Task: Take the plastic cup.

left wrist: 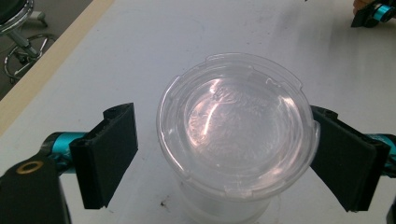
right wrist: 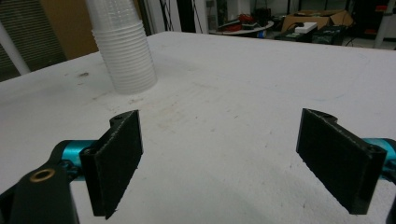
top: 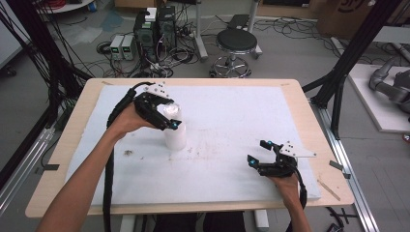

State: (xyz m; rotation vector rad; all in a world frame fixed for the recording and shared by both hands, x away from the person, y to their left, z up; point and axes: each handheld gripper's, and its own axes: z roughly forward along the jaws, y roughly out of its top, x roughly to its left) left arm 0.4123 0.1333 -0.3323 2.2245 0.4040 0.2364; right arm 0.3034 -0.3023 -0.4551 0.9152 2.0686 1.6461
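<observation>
1. One stack of clear plastic cups (top: 175,130) stands upright on the white foam mat (top: 232,121), left of the mat's middle; the ribbed rims show several cups nested, too many and too close to count.
2. The left gripper (top: 167,118) hangs over the stack's top, jaws apart — one pad to each side of the topmost rim (left wrist: 238,126), the right pad touching or nearly touching it, the left pad clear of it.
3. The right gripper (top: 258,153) sits low near the mat's right front, well apart from the stack, jaws wide open with bare mat between them.
4. Beyond the wooden table (top: 77,116): one black stool (top: 236,43) and two computer towers (top: 154,29) among floor cables.
</observation>
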